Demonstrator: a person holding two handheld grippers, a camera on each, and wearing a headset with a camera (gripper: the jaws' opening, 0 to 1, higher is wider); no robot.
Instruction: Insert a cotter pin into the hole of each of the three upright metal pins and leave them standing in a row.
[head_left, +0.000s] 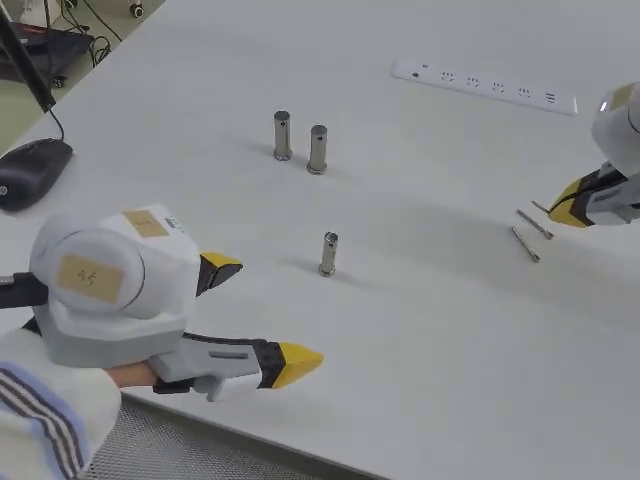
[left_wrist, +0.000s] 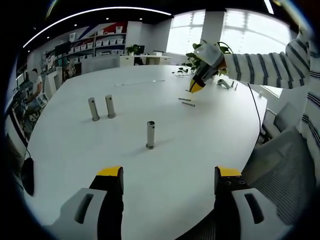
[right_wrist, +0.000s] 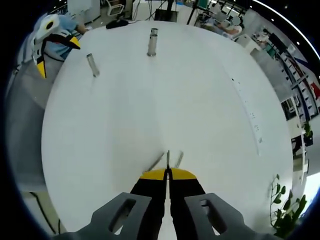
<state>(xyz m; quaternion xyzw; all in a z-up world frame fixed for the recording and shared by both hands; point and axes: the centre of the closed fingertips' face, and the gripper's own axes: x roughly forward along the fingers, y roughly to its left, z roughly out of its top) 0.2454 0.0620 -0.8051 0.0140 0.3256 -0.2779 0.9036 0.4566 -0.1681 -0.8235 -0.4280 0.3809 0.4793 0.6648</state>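
1. A cotter pin, likely light, stiff and slippery, is pinched by its end in the clamped right gripper; spares lie beside it on the worktop.
2. The left gripper is held wide and empty.
3. The metal pins are judged tippy and best steadied low.

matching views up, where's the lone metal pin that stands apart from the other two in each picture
head view: lone pin near the centre.
left gripper view: middle, above the gap between the jaws.
right gripper view: upper left.
shared landmark: the pair of pins standing close together.
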